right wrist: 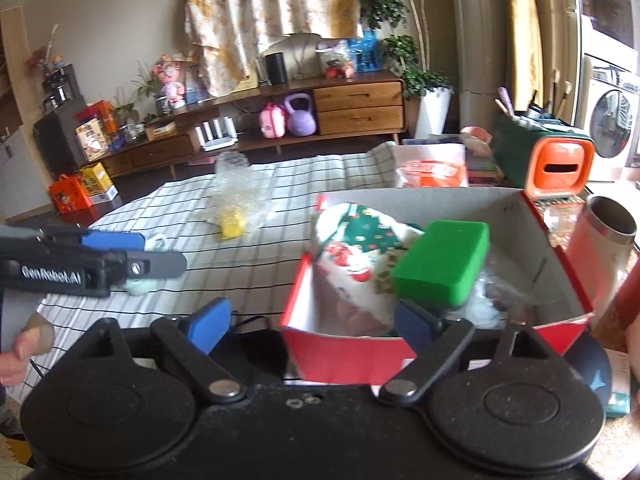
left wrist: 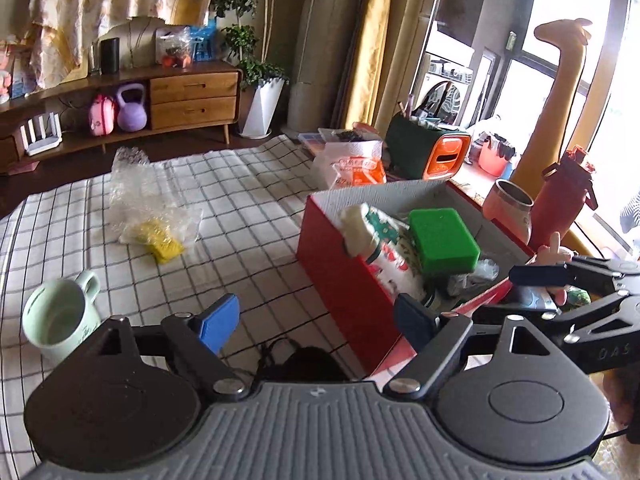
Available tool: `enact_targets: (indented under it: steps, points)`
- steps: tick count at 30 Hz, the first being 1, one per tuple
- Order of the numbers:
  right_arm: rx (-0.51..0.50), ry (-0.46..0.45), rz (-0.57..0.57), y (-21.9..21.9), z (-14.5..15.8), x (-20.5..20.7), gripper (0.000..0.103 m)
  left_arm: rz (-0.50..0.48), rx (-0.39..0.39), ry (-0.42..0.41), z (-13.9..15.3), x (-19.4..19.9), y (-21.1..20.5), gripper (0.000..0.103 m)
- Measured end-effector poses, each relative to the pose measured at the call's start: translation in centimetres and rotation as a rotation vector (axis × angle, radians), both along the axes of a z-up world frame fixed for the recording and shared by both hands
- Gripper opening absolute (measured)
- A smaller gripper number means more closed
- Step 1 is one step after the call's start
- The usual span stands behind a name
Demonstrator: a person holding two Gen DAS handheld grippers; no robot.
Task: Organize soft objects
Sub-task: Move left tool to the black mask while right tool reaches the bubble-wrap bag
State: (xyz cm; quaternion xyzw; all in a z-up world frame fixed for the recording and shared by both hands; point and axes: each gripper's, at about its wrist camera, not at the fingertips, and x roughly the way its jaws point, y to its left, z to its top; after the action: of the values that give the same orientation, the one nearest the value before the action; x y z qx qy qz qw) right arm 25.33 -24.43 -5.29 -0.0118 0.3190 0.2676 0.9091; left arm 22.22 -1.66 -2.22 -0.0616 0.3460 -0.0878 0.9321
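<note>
Both tools, left (left wrist: 316,324) and right (right wrist: 316,324), gape empty; the sponge (left wrist: 444,240) perches atop cloth (left wrist: 384,248) in the box (left wrist: 340,276) at 2 o'clock, seemingly loose, so a nudge could topple it out.

One red box (right wrist: 344,356) holding one green sponge (right wrist: 442,266) and one printed cloth (right wrist: 356,256). One yellow sponge (left wrist: 164,244), one bubble wrap (left wrist: 132,184), one green mug (left wrist: 60,316), centre-left. One steel tumbler (right wrist: 608,236), right edge.

Home living room: wooden sideboard (right wrist: 356,106) with drawers, curtains (right wrist: 272,12), potted plants (left wrist: 260,68), a washing machine (right wrist: 612,120) far right ahead of the tool, checked cloth (left wrist: 240,200) on the desk.
</note>
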Motion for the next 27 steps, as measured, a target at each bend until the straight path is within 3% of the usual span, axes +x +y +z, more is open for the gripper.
enact_targets:
  steps: [6,11,23,27]
  points:
    - [-0.012,-0.01,0.041,2.6,0.4,-0.6,0.094,0.039,0.01,0.021,-2.6,-1.8,1.8,0.089]
    - [-0.023,0.003,0.06,4.5,0.3,-0.1,0.094,0.048,-0.006,-0.011,-4.0,-3.4,2.5,0.101]
    - [-0.069,0.051,0.131,10.8,-0.4,3.8,0.094,0.073,-0.043,-0.021,-6.7,-4.3,3.5,0.101]
    - [-0.091,0.057,0.151,13.2,-0.3,6.0,0.094,0.043,0.03,-0.054,-7.7,-4.6,2.5,0.101]
